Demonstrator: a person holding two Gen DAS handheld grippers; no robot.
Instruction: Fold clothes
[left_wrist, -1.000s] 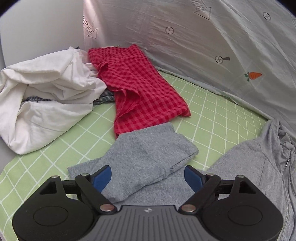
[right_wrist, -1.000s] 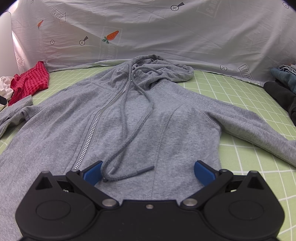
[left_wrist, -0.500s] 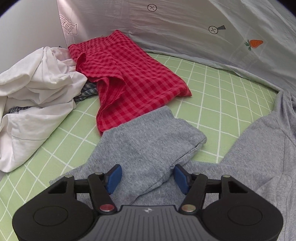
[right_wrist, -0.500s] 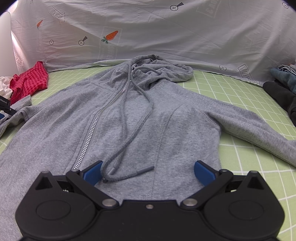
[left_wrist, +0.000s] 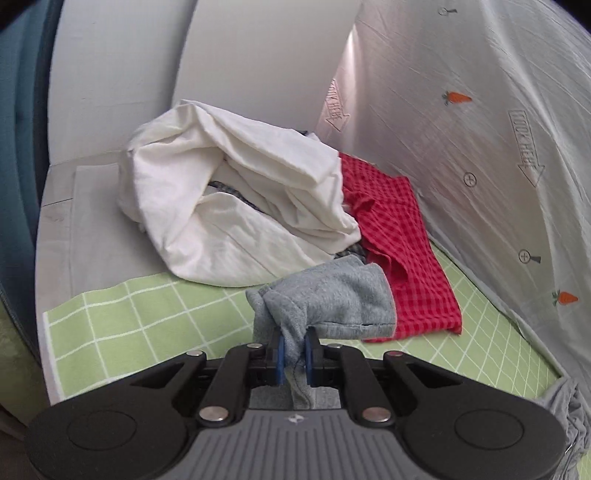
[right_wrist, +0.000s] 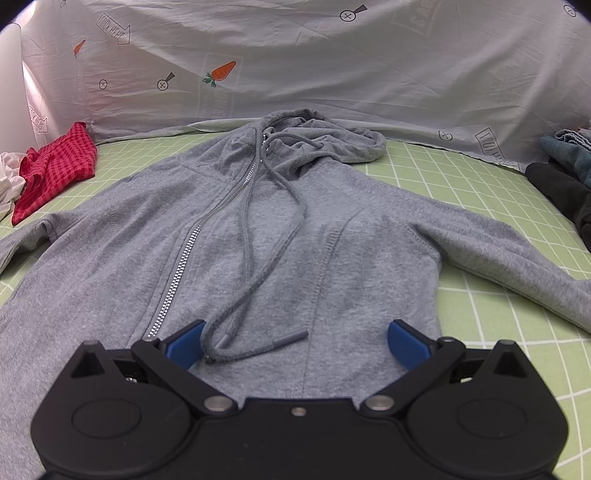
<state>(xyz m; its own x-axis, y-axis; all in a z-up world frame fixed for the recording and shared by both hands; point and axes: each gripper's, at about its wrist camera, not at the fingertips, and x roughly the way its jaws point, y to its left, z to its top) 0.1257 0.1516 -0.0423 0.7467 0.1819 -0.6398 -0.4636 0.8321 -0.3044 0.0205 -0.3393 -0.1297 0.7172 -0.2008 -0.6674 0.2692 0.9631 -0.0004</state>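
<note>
The left tool (left_wrist: 293, 350) is closing its jaws on the grey sleeve (left_wrist: 328, 299), pinching the bunched cloth above the green checked mat (left_wrist: 147, 314), just beside the red cloth (left_wrist: 399, 236) and white cloth (left_wrist: 236, 192). The right tool (right_wrist: 295, 341) is hovering with jaws wide apart, gripping nothing, over the hoodie (right_wrist: 258, 229) lying spread flat.
</note>
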